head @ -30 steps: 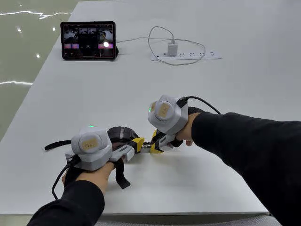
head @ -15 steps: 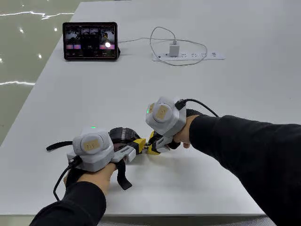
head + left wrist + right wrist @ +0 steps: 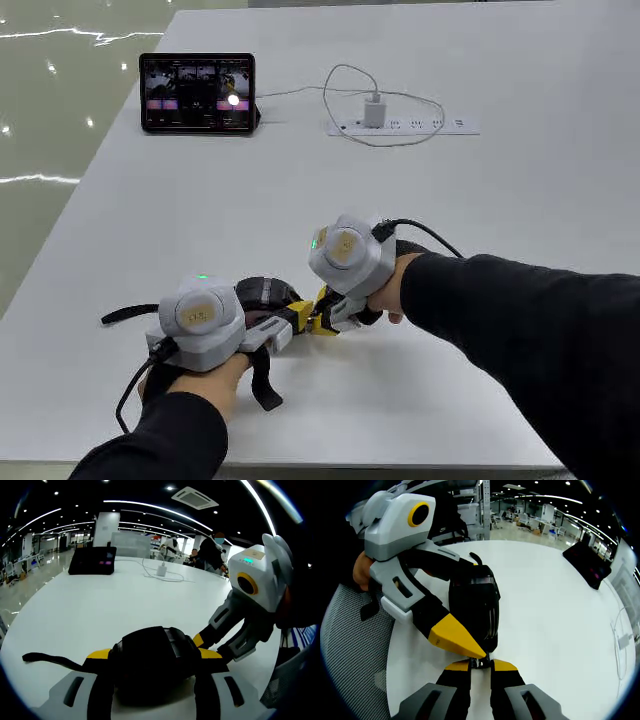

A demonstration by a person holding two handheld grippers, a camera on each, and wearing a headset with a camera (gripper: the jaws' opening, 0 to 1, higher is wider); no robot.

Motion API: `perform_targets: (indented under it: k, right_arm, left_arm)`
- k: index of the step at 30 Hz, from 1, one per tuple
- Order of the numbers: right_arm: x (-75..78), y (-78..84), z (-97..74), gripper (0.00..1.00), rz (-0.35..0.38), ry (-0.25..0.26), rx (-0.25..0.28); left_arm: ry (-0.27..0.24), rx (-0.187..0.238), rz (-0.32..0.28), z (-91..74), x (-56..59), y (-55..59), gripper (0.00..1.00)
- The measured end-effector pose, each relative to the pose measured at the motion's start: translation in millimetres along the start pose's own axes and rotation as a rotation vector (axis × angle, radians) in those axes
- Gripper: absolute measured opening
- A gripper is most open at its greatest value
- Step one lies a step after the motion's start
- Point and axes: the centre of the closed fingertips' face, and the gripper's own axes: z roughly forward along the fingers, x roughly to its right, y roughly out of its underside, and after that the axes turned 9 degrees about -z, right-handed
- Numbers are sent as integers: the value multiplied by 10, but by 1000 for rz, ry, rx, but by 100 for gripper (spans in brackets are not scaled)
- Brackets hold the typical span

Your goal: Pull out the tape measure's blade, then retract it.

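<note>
The black tape measure (image 3: pixel 262 294) lies on the white table near its front edge. My left gripper (image 3: pixel 292 314) is shut on its case, and the yellow fingertips (image 3: pixel 99 654) press both sides of the tape measure (image 3: pixel 152 662). My right gripper (image 3: pixel 322 322) meets it from the right. In the right gripper view its jaws (image 3: pixel 481 666) are shut on the blade's metal end hook (image 3: pixel 481 662), right at the mouth of the tape measure (image 3: pixel 475 607). Almost no blade shows. A black wrist strap (image 3: pixel 128 313) trails left from the case.
A tablet (image 3: pixel 198 92) with a lit screen stands at the far left of the table (image 3: pixel 480 200). A white power strip (image 3: pixel 405 126) with a charger and a looped cable lies at the back. The table's left edge drops to a glossy floor.
My right gripper has moved left toward the case, and the short length of blade between the grippers has shrunk to almost nothing. The left gripper has stayed on the case.
</note>
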Motion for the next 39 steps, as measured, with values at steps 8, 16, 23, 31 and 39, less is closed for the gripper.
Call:
perform_targets:
  k: [8,16,23,31,39]
  right_arm:
    - [0,1,3,11,12,-1,6]
    - [2,-2,5,11,15,5,13]
    - [4,-7,14,12,22,27,36]
    - [12,-22,24,12,34,45,33]
    - [-25,-42,35,16,25,52,32]
  left_arm:
    - [-2,3,2,9,-1,1,61]
    - [-1,4,7,9,1,-2,62]
    - [-2,3,18,11,5,-5,63]
    - [0,0,14,11,7,-8,63]
    - [3,-11,10,6,7,-5,63]
